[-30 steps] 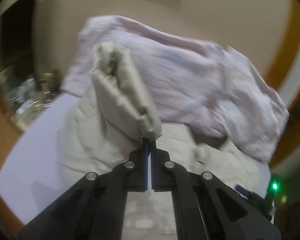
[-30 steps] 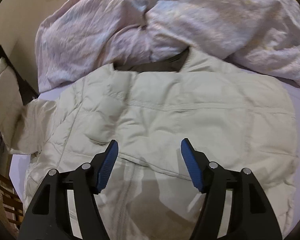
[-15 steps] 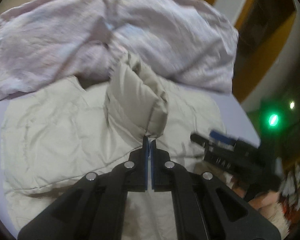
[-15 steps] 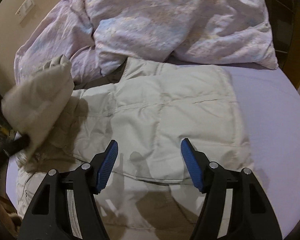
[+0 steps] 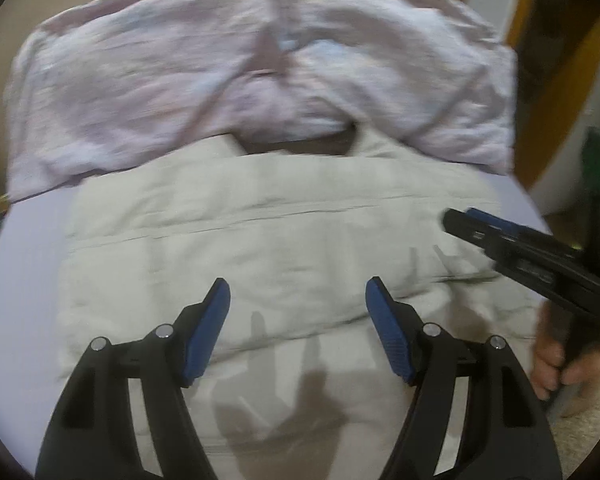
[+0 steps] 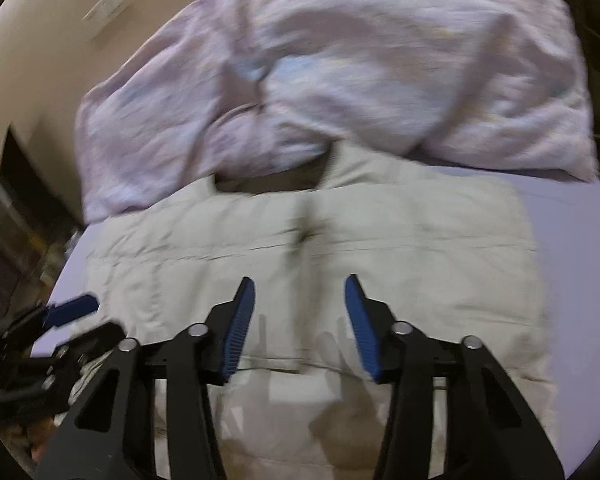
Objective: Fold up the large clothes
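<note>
My left gripper (image 5: 298,328) hangs over the near half of the cream quilted puffer jacket (image 5: 284,248), its blue-padded jaws having just sprung apart; they stand wide with nothing between them, the sleeve they carried now let go and laid across the body. From the right wrist view I can see that same gripper (image 6: 70,320) at the jacket's left edge, clear of the fabric as far as the blur lets me judge.

The jacket lies flat on the lilac bed sheet (image 5: 24,280), collar pointing away from me and tucked against the rumpled pale pink duvet (image 5: 236,76) heaped at the far side of the bed.

My right gripper (image 6: 300,322) points down over the middle of the jacket (image 6: 380,248). Its jaws have just been drawing together and now stand partly apart, gripping nothing; the fabric sits below them, not between the pads. In the left wrist view it reaches in from the right (image 5: 456,220), with my right hand (image 5: 556,360) wrapped round its handle.

I judge the left sleeve fold as just finished. Next, I think, comes a pinch at the hem or the right side, which calls for lowering onto an edge and catching the thick padding squarely.
</note>
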A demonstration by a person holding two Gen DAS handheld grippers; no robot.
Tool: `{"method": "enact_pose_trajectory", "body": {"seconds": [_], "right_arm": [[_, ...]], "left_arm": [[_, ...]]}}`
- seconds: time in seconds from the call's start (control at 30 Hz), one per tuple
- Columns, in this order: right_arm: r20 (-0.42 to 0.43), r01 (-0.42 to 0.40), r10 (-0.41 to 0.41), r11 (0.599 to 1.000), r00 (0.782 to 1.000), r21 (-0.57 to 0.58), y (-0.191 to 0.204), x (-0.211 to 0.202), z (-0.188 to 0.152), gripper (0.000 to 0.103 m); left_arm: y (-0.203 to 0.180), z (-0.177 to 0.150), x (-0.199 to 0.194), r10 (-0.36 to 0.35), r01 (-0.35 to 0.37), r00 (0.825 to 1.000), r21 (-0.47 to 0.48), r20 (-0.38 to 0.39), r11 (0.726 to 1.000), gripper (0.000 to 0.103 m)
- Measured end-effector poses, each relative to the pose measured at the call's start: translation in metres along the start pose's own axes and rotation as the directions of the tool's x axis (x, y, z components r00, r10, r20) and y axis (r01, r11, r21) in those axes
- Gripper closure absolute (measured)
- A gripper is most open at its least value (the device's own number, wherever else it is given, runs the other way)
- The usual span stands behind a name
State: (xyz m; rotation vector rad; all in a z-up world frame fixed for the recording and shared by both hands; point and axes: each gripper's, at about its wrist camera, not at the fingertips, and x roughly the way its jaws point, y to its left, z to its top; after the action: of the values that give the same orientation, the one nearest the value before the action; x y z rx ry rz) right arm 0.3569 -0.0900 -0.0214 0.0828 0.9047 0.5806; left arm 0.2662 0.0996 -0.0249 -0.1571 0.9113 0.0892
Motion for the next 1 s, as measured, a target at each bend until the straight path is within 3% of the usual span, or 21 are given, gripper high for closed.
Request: {"method": "enact_pose_trajectory", "body": {"seconds": [0.07,0.17,0.3,0.4,0.57,0.83,1.0], "right_arm": [[-0.024,-0.032,0.031,0.999,0.999,-0.025,0.013,0.013,0.0,0.067],[-0.06,-0.048,0.045,0.997,0.997,-0.054,0.026,0.031,-0.002,0.068],[-0.142,0.026,-0.04,0.995,0.989,-0.1,0.028,0.061,-0.01,0.071],[-0.173,0.045,-0.059,0.995,0.983,-0.088,0.022,0.072,-0.013,0.074],[-0.2,0.062,-0.076,0.995,0.977,-0.079,0.021,0.083,-0.014,0.075],[-0.208,0.004,-0.002,1.0,0.978,0.012,0.006,0.089,-0.014,0.075],[-0.222,-0.018,0.033,0.997,0.974,0.07,-0.002,0.078,-0.016,0.074]], "left_arm": [[0.022,-0.002,0.008,0.045,-0.046,0.998,-0.035,-0.031,0.998,0.033],[0.048,-0.01,0.015,0.084,-0.089,0.994,-0.07,-0.072,0.994,0.032],[0.071,-0.018,0.018,0.103,-0.112,0.99,-0.098,-0.097,0.989,0.032],[0.082,-0.021,0.019,0.092,-0.104,0.99,-0.123,-0.102,0.987,0.032],[0.084,-0.023,0.019,0.112,-0.124,0.988,-0.118,-0.104,0.985,0.025],[0.077,-0.03,0.021,0.136,-0.142,0.986,-0.053,-0.098,0.988,0.024],[0.072,-0.039,0.004,0.17,-0.17,0.985,0.004,-0.036,0.985,0.024]]}}
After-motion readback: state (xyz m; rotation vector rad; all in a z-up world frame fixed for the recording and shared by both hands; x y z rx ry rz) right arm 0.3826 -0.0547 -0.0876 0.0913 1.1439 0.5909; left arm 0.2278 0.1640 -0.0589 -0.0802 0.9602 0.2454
